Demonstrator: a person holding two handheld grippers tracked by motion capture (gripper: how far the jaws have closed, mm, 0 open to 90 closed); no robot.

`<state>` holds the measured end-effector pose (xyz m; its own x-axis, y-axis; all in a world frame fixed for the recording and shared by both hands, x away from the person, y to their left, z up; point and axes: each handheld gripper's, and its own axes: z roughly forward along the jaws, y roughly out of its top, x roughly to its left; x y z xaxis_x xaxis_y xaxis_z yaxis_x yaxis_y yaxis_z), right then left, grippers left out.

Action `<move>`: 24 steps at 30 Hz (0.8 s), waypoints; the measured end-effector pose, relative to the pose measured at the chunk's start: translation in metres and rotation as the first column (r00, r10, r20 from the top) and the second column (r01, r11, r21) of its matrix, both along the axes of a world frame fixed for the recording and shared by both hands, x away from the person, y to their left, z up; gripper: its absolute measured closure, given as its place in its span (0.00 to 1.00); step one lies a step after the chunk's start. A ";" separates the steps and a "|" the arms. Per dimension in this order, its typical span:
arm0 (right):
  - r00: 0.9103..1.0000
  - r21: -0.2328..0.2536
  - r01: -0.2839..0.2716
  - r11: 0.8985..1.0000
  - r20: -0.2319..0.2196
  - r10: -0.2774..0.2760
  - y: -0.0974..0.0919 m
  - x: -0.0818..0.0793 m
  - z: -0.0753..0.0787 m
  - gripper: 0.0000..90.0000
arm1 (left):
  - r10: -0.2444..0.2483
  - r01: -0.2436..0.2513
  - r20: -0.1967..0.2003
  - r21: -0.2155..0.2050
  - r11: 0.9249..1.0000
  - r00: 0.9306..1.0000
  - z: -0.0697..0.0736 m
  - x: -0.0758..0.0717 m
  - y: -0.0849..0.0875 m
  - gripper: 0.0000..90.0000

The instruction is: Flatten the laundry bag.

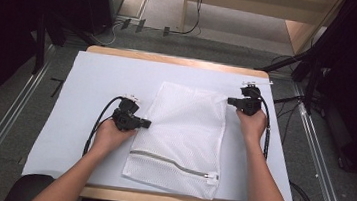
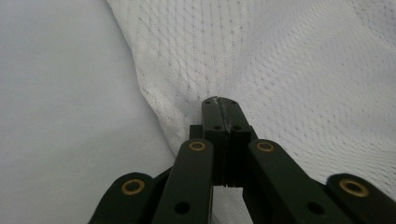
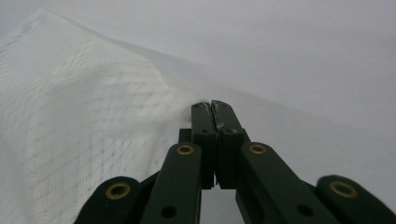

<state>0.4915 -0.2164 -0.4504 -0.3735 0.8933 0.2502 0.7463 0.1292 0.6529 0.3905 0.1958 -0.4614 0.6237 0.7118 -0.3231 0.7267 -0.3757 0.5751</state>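
A: What is that white thing on the table (image 1: 87,86)?

B: It is a mesh bag (image 1: 183,131) with a zipper (image 1: 175,164). It lies flat, a bit to the right of the middle. Its zipper end is close to the near edge.

A: Is anything holding it?

B: Yes. The left gripper (image 1: 147,124) has its jaws pressed together on the bag's left edge. In the left gripper view the net bunches up right at the tips of the left gripper (image 2: 220,101). The right gripper (image 1: 230,101) is pinching near the far right corner of the bag. In the right gripper view the jaws of the right gripper (image 3: 211,105) are tight together with the bag's edge caught in them.

A: Is the bag heavy?

B: I think it is very light. It looks soft and floppy, not stiff. It should bend and sag when it goes up. The net is thin, so a hard pull could snag it.

A: Where is the best place to grab it?

B: At the edges or corners, I think, like now. The flat middle gives nothing to pinch.

A: What is the table like?

B: It has a smooth white sheet (image 1: 119,74) on top, with wood (image 1: 171,59) showing at the far edge. The bag may slide on it easily.

A: And the room?

B: It has a grey floor (image 1: 10,103). Cables (image 1: 189,28) lie past the far edge. It is dark at both sides.
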 end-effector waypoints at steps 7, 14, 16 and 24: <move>0.999 0.028 -0.028 0.999 0.041 0.027 -0.005 -0.008 0.014 0.96 | 0.000 0.000 -0.007 -0.007 1.000 1.000 0.000 0.001 0.001 1.00; 0.993 -0.016 -0.116 0.993 0.010 0.116 0.025 -0.009 0.004 0.74 | 0.000 0.000 -0.008 -0.007 1.000 1.000 0.000 0.001 0.001 1.00; 0.994 -0.039 -0.106 0.994 -0.003 0.106 0.030 -0.006 -0.003 0.71 | -0.002 0.001 -0.008 -0.008 1.000 1.000 0.000 0.001 0.001 1.00; 0.995 -0.076 -0.094 0.993 -0.032 0.092 0.031 0.000 -0.012 1.00 | 0.000 0.000 -0.007 -0.011 1.000 1.000 -0.001 0.001 0.001 1.00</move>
<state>0.4917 -0.1855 -0.4624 -0.4499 0.8719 0.1936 0.7465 0.2481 0.6173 0.3914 0.1971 -0.4622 0.6216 0.7080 -0.3354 0.7305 -0.3693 0.5744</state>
